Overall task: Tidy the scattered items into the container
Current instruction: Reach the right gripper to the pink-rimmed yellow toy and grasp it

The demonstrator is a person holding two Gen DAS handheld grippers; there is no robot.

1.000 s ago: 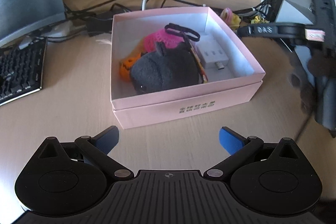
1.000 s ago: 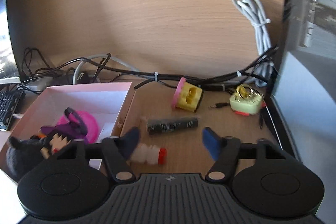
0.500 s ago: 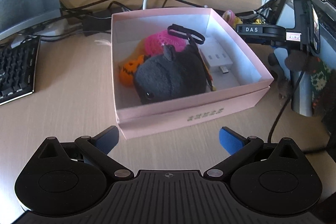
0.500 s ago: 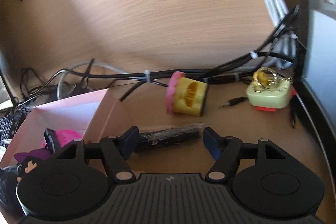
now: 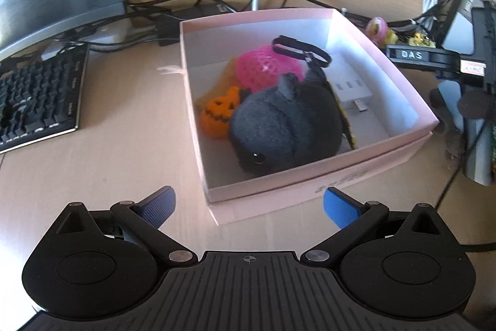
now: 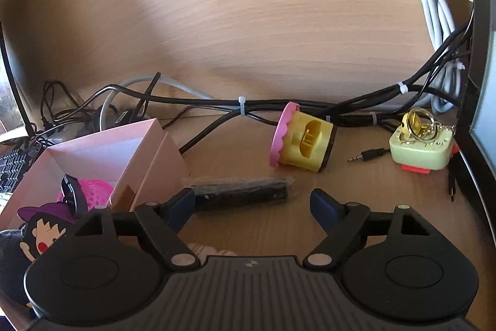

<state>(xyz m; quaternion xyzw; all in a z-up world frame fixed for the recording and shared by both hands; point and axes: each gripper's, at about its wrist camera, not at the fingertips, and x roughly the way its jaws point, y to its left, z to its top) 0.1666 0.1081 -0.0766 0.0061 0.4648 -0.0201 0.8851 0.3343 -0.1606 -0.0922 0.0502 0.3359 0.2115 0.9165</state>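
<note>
Tongs on the right gape over a black wrapped stick on the table beside the pink box; straddling its middle squarely before closing looks wisest. Left tongs hover released, empty, before the box. A bar behind reads "DAS"; the box's print is illegible.

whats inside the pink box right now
The pink box holds a grey plush, an orange pumpkin toy, a pink mesh ball, a black strap and a white adapter. Whatever lies under the plush is covered.
</note>
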